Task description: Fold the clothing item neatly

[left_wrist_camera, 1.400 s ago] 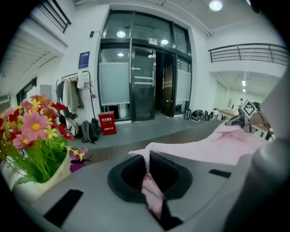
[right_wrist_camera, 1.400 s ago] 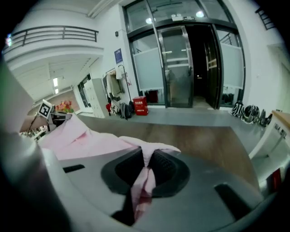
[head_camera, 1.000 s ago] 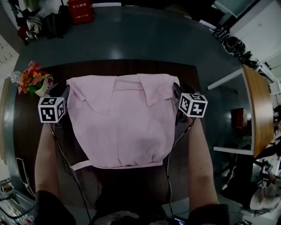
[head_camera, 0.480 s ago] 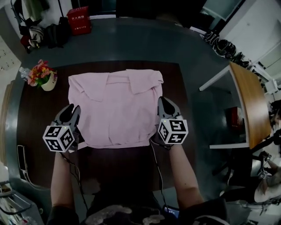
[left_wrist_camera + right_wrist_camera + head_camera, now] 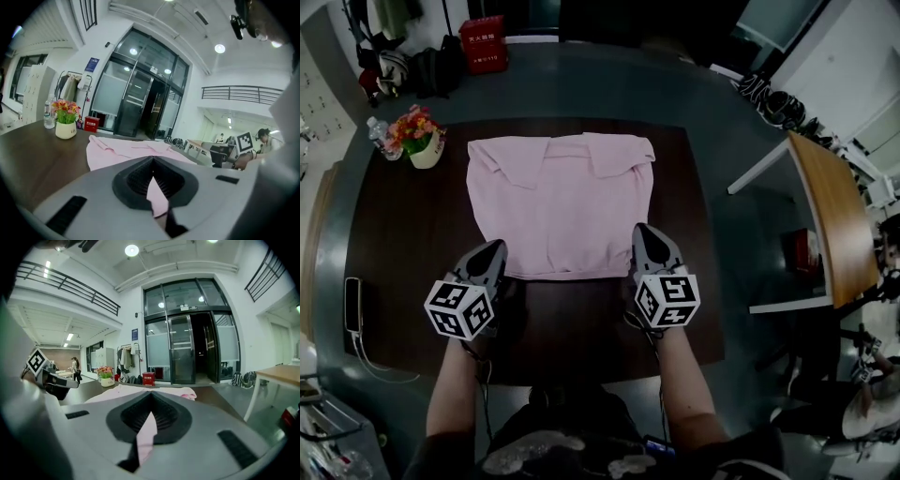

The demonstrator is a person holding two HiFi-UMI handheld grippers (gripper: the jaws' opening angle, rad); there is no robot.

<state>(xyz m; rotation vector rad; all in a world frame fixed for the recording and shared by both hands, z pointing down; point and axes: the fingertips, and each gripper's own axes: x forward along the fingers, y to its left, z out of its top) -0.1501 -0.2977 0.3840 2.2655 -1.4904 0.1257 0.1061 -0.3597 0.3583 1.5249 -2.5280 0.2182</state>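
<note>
A pink shirt [image 5: 562, 202] lies flat on the dark wooden table [image 5: 394, 234], collar at the far edge and hem towards me. My left gripper [image 5: 494, 253] sits at the near left corner of the hem and is shut on it. A strip of pink cloth shows pinched between its jaws in the left gripper view [image 5: 154, 187]. My right gripper [image 5: 643, 236] is at the near right corner of the hem, likewise shut on pink cloth [image 5: 146, 430]. The rest of the shirt [image 5: 122, 150] spreads out beyond the jaws.
A pot of flowers [image 5: 419, 139] and a water bottle [image 5: 379, 131] stand at the table's far left corner. A phone with a cable [image 5: 353, 305] lies near the left edge. A lighter wooden table [image 5: 830, 216] stands to the right, and a red box [image 5: 484, 43] sits on the floor beyond.
Both grippers came back from the shirt's far shoulder corners to its near hem corners. The shirt now lies flat with its hem between the jaws.
</note>
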